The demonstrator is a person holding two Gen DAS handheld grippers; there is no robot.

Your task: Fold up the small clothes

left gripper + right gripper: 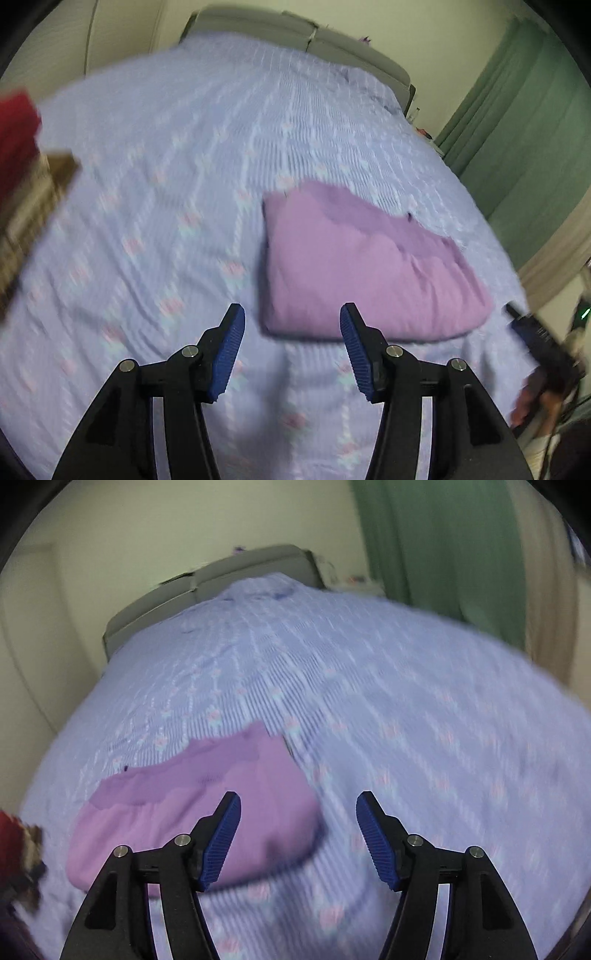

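Purple knit garment (369, 262) lies on the bed, already folded into a roughly square stack, rounded fold edge nearest both cameras, looser layered edges on the far side. Looks soft and light, limp, a little puffy at the fold; judgement: it will sag and unfold if lifted by 1 layer, so pinch through all layers at the 2 near corners or along the fold edge, not the top flap. In the right wrist view the same garment (207, 812) sits low left, partly behind the left finger. Left gripper (291, 328) has jaws apart with nothing between them, blue ribbed pads clear of the cloth, garment's near-left corner just beyond its tips. Right gripper (298, 819) also stands with jaws apart and empty, garment's right corner showing in the gap below it, not pinched. Lilac patterned bedspread (166, 184) covers the whole bed, lightly rippled. Grey headboard (258, 22) at the far end, green curtain (436, 542) on the right wall. Red and brown blurred item (22, 155) at the left edge, cannot tell what. Dark device and part of a hand (535, 391) at far right. Frames motion-blurred.
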